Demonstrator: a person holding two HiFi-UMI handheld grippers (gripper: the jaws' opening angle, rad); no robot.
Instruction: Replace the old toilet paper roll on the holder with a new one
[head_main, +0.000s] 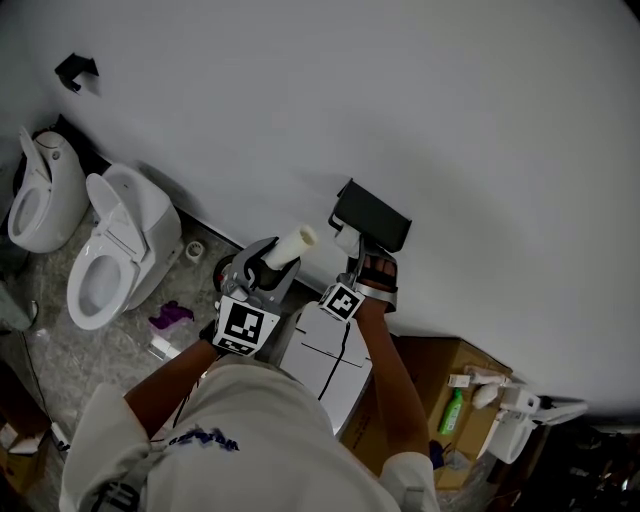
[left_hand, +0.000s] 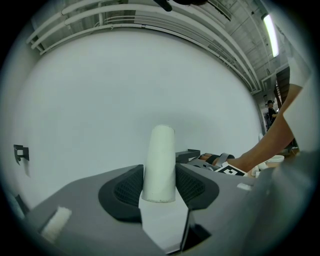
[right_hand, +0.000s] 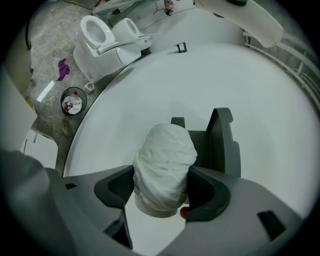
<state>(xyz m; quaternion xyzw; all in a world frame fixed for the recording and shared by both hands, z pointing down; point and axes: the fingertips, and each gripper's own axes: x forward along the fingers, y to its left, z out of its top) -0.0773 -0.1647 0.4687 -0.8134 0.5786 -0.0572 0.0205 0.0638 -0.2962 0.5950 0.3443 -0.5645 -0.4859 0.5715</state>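
My left gripper (head_main: 274, 263) is shut on a thin white cardboard tube (head_main: 292, 245), which sticks out past the jaws toward the wall. In the left gripper view the tube (left_hand: 160, 161) stands between both pads of that gripper (left_hand: 159, 183). My right gripper (head_main: 349, 246) is shut on a fuller, crumpled white toilet paper roll (right_hand: 165, 162) held just in front of the black wall holder (head_main: 372, 217). In the right gripper view the holder (right_hand: 223, 144) rises right behind the roll and the right gripper (right_hand: 162, 194).
Two white toilets (head_main: 116, 250) (head_main: 40, 188) stand at the left by the wall. A purple cloth (head_main: 172, 316) lies on the floor. A white box (head_main: 326, 362) sits below my hands, with a cardboard box (head_main: 432, 372) holding a green bottle (head_main: 452, 411) to the right.
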